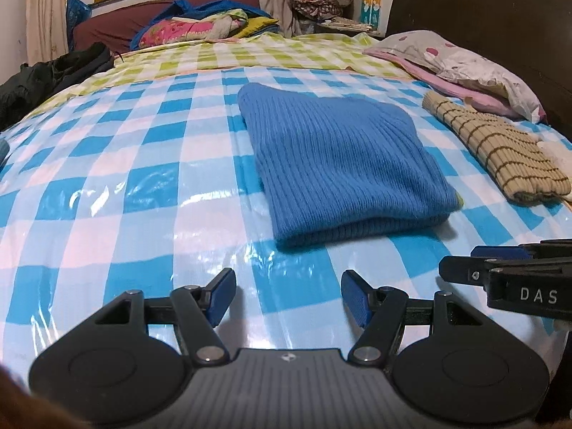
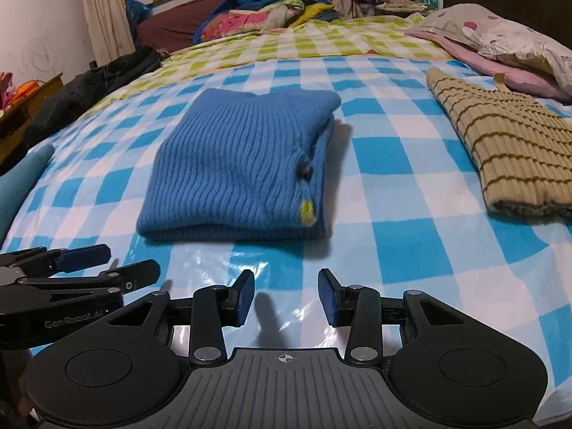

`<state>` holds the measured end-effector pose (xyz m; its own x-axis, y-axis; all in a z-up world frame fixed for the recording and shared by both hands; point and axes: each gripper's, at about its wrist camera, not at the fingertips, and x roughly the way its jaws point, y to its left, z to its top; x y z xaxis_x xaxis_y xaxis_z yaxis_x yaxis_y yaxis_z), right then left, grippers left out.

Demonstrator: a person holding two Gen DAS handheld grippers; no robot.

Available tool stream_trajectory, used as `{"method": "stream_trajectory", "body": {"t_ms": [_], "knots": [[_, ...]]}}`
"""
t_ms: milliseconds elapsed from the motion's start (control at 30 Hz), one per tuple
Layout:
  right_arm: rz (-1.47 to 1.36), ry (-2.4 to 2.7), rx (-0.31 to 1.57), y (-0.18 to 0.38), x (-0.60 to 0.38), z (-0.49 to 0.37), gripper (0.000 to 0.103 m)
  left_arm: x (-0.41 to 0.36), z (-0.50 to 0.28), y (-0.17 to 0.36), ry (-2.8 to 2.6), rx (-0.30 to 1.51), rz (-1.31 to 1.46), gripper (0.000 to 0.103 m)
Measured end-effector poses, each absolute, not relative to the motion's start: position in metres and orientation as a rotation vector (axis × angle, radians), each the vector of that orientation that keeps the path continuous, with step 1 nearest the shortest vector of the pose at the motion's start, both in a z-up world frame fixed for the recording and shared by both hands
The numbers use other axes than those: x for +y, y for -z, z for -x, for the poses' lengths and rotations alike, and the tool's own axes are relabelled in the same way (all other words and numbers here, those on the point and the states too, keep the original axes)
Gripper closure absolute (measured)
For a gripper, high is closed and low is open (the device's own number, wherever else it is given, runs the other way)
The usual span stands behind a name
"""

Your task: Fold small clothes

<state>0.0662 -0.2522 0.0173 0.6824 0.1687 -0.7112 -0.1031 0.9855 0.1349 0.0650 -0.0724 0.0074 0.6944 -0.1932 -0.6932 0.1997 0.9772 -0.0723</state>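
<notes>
A folded blue ribbed knit garment (image 1: 339, 164) lies flat on the checked plastic sheet on the bed; it also shows in the right wrist view (image 2: 243, 168), with a small yellow patch at its near right corner. My left gripper (image 1: 289, 296) is open and empty, just short of the garment's near edge. My right gripper (image 2: 286, 296) is open and empty, also in front of the garment. The right gripper shows side-on at the right edge of the left view (image 1: 500, 271), and the left gripper at the left edge of the right view (image 2: 89, 268).
A folded beige knit with brown stripes (image 1: 500, 146) (image 2: 507, 150) lies to the right. Beyond it are a pink cloth and a pillow (image 1: 475, 68). A black garment (image 1: 46, 75) lies at the left edge. Bedding is piled at the far end (image 1: 203, 25). A dark headboard (image 1: 500, 18) stands at the right.
</notes>
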Motion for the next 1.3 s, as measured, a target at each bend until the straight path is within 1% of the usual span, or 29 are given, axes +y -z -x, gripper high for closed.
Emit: {"method": "stream_trajectory", "body": {"t_ms": [500,600,967,1300], "knots": [[-0.077,-0.161,0.814,-0.013,-0.239,-0.039,0.062,-0.075,-0.046,-0.003,0.219,0.784,-0.019,0.030],[-0.071,-0.158,0.814,-0.012,-0.239,-0.035,0.059,-0.076,-0.043,-0.003,0.221,0.783,-0.026,0.029],[-0.084,-0.146,0.819,-0.010,-0.240,-0.025,0.059,-0.077,-0.039,-0.002,0.223,0.786,-0.026,0.023],[-0.082,-0.140,0.821,-0.009,-0.240,-0.020,0.057,-0.078,-0.029,-0.001,0.197,0.800,-0.037,0.011]]}}
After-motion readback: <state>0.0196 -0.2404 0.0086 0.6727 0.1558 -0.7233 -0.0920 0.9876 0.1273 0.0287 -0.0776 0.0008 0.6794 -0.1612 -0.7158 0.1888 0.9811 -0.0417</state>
